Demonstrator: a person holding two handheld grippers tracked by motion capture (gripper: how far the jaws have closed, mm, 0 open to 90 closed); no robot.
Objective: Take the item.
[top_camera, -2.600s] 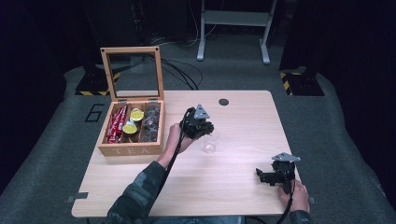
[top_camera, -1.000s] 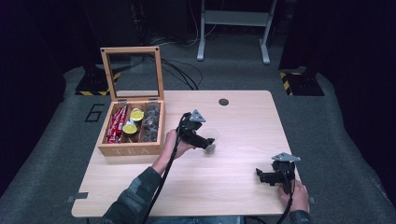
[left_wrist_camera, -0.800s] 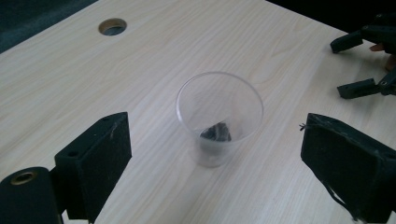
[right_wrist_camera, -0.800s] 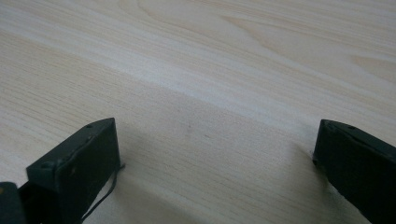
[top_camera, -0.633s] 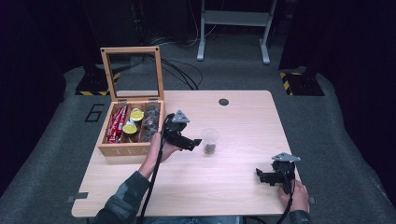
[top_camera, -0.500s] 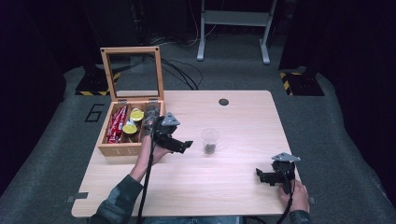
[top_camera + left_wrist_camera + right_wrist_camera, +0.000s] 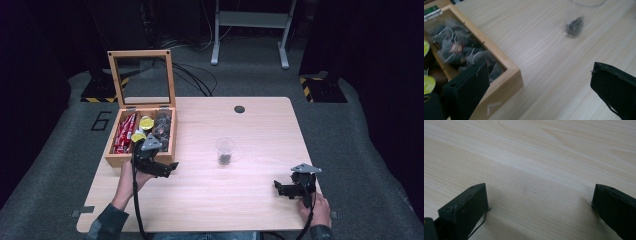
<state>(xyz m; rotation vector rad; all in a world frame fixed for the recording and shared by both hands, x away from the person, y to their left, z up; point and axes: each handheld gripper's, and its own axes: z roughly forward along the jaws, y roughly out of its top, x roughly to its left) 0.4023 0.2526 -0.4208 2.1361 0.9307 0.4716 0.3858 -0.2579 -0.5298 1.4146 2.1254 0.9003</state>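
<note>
- The right tongs (image 7: 284,189) rest low at the near right of the bench (image 7: 260,205), jaws spread wide with nothing between them. In the right gripper view there is bare wood grain between the 2 black jaws.
- The left tongs (image 7: 167,167) hang at the near left, just beside the front right corner of the wooden box (image 7: 116,159). Their jaws are wide apart too and hold nothing; in the left gripper view 1 jaw stands over the box's tea-bag compartment (image 7: 461,53) and the other over bare bench.
- The box sits open, its glass lid (image 7: 141,75) upright at the back. Inside, from its left: red sachets (image 7: 124,134), yellow-topped pods (image 7: 145,122), then dark tea bags (image 7: 163,127) in the compartment nearest the tongs.
- Farther out, near the middle of the bench and well apart from both tongs, stands a clear cup (image 7: 225,150), upright, with 1 dark tea bag (image 7: 574,25) lying at its bottom.
- Judged from this, 1 item is already in the cup and the left tongs look placed to fetch another from the box; picking it and carrying it across is what remains, though how many more are wanted cannot be told.
- At the far edge lies a small dark disc (image 7: 239,109), untouched.
</note>
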